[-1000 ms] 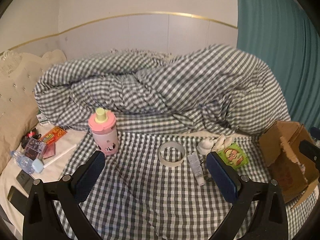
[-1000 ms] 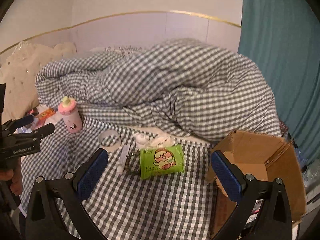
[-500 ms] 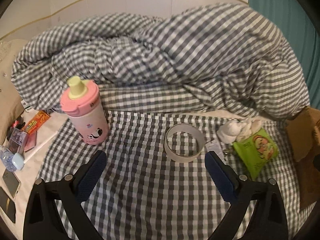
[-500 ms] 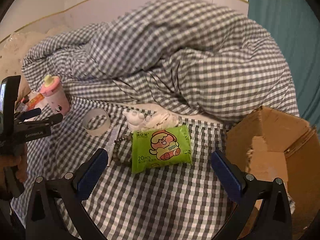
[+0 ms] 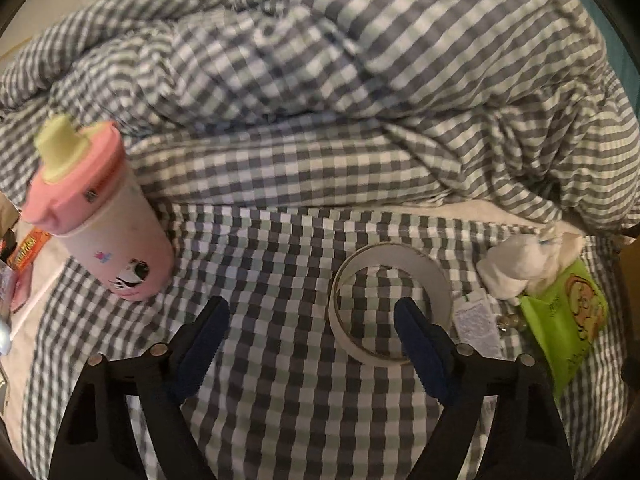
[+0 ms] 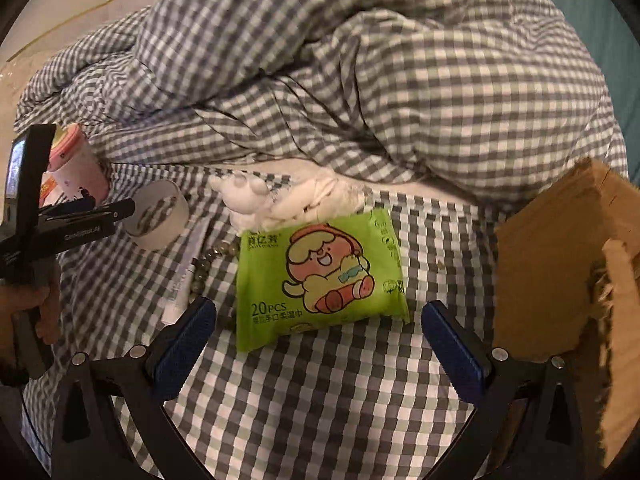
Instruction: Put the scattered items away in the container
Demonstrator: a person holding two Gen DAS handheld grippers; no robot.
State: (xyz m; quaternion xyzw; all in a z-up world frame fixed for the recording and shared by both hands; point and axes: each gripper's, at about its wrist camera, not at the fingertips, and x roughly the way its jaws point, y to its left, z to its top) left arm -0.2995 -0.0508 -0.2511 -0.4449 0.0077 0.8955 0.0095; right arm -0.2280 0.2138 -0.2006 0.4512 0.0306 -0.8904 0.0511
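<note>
A: Report claw states.

B: Left gripper [image 5: 308, 320]: jaws closing, nothing pressed; its right pad overlaps the tape ring [image 5: 390, 300] on the bed [image 5: 280, 400]. Right gripper [image 6: 316, 320]: jaws wide, empty, above the green wipes pack [image 6: 320, 272].

A: Obstructions?

B: Cardboard box [image 6: 560, 264] at the bed's right edge is cut off by the frame; interior unseen. Pink cup [image 5: 100, 224] is blurred. White plush [image 6: 248, 200] and beads [image 6: 204, 264] are partly covered.
</note>
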